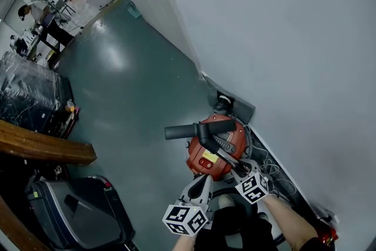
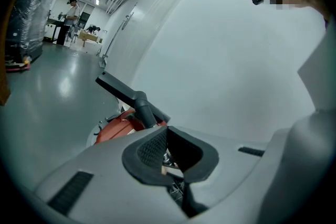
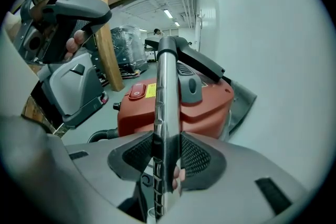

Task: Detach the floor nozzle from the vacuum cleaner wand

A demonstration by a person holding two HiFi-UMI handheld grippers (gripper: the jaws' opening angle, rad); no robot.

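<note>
A red vacuum canister (image 1: 207, 157) stands by the white wall. Its chrome wand (image 3: 166, 86) rises from between my right gripper's pads to the black floor nozzle (image 1: 191, 130), which sits crosswise on the wand's far end. My right gripper (image 1: 233, 166) is shut on the wand (image 1: 222, 156), with a pad pressed on each side (image 3: 167, 136). My left gripper (image 1: 205, 179) hangs just left of it over the canister, shut and empty (image 2: 168, 131). In the left gripper view the nozzle (image 2: 118, 89) stands above the canister (image 2: 118, 126).
The white wall (image 1: 294, 38) runs close along the right. A grey floor machine (image 1: 76, 208), a wooden beam (image 1: 41, 147) and a wrapped pallet (image 1: 29, 97) stand at the left. Hose and cable (image 1: 276, 176) lie by the wall. People (image 1: 35, 14) work far off.
</note>
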